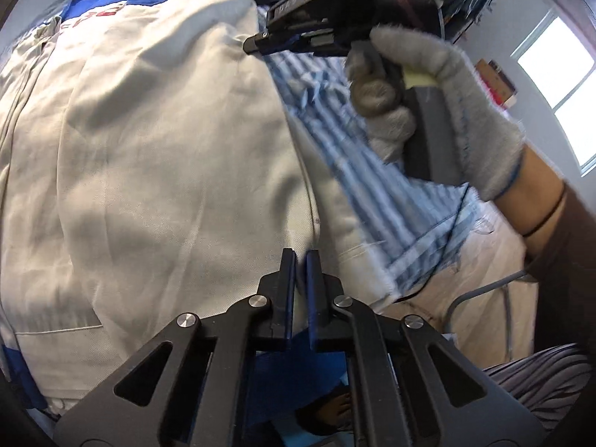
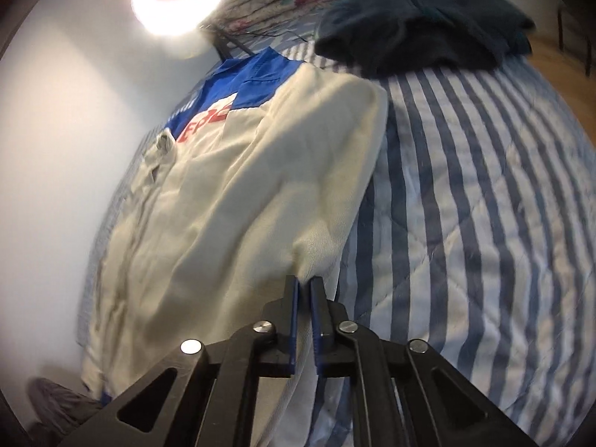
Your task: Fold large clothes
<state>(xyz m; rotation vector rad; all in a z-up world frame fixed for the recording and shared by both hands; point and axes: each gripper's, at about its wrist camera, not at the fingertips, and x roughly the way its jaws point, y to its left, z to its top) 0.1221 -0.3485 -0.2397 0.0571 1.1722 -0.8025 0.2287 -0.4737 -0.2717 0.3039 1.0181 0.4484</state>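
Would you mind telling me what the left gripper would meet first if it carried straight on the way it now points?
Most likely the cream jacket: the left gripper is shut and aimed down at that fabric, which lies on the striped quilt. Depth is unclear.

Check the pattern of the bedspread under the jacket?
Blue and white stripes, quilted. The bedspread shows best in the right wrist view.

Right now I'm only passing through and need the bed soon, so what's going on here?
A person is folding a large cream jacket with a blue yoke, spread on a blue striped quilt, using a handheld gripper in each hand. The right gripper is shut on the jacket's edge. The left gripper is shut at the jacket's nearer edge; whether it pinches cloth is unclear. A gloved hand holds the right tool. A dark garment lies bunched further up the bed.
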